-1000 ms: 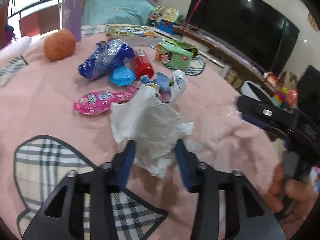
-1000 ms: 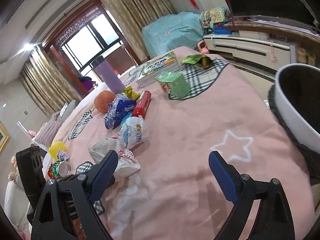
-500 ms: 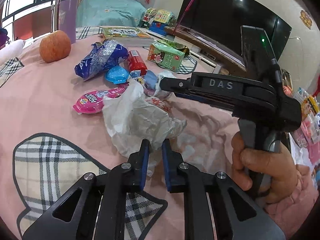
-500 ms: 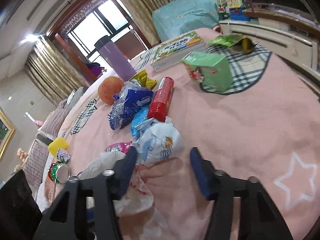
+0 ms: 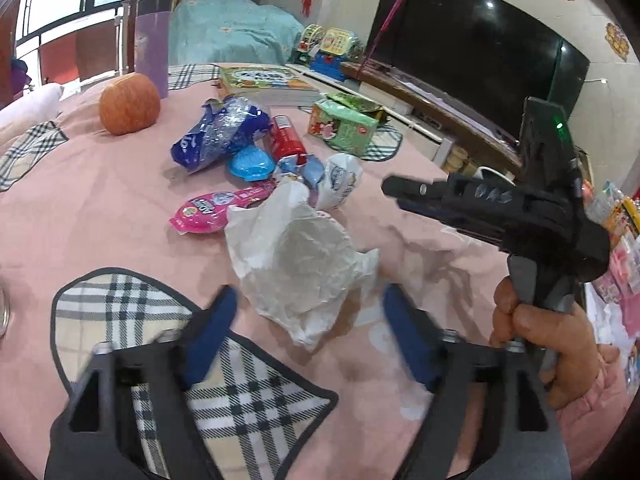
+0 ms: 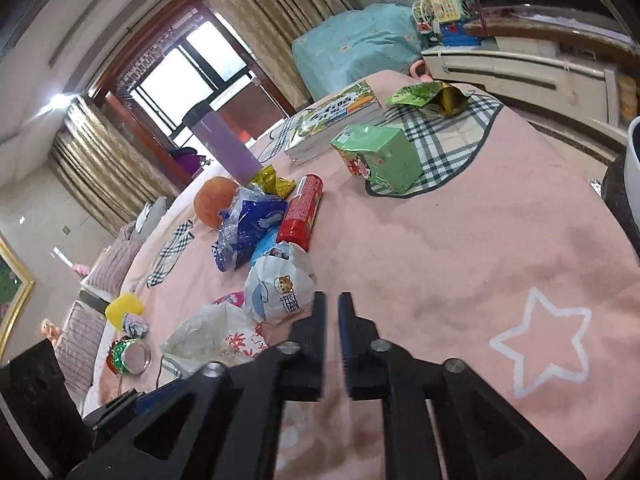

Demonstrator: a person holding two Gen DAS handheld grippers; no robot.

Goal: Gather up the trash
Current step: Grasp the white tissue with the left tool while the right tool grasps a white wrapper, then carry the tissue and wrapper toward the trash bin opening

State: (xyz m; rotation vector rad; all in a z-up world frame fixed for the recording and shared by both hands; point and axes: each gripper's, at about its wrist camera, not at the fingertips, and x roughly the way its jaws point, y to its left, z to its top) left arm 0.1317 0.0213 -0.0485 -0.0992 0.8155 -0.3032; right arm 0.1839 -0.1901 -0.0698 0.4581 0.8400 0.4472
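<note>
Crumpled white paper wrapper (image 5: 298,264) lies mid-table on the pink tablecloth (image 5: 100,208), its near corner between the blue pads of the left gripper (image 5: 308,320), not touched by them. Left jaws spread wide and opening, motion-blurred, nothing held.

At 12 o'clock from the wrapper, touching it: white snack bag with a cartoon print (image 6: 280,290). Right gripper (image 6: 333,312) sits just beside that bag, at its 4 o'clock in the right wrist view; jaws nearly together, closing, only a thin gap, nothing visible in it. Whether the left pad touches the bag edge: can't tell. In the left wrist view the right gripper is seen side-on, gripped by a hand (image 5: 552,344), pink sleeve below cut off by the frame.

Wrapper's red-printed part (image 6: 244,340) shows only from the right wrist view. Pink pouch (image 5: 216,208) at the wrapper's 10 o'clock, partly under it. Further out at 11–12: light-blue packet (image 5: 251,163), crinkled blue bag (image 5: 218,136), red tube (image 5: 286,138) lying flat, small pieces between them too jumbled to name. Orange fruit (image 5: 129,104), purple tumbler (image 5: 152,44), book (image 5: 264,82), green carton (image 5: 344,126) on a plaid patch, green-gold pouch (image 6: 430,96) behind it. White bin rim (image 6: 633,168) cut off at 3 o'clock. Tape roll (image 6: 130,357) and yellow thing (image 6: 125,307) near the table edge, half hidden.
</note>
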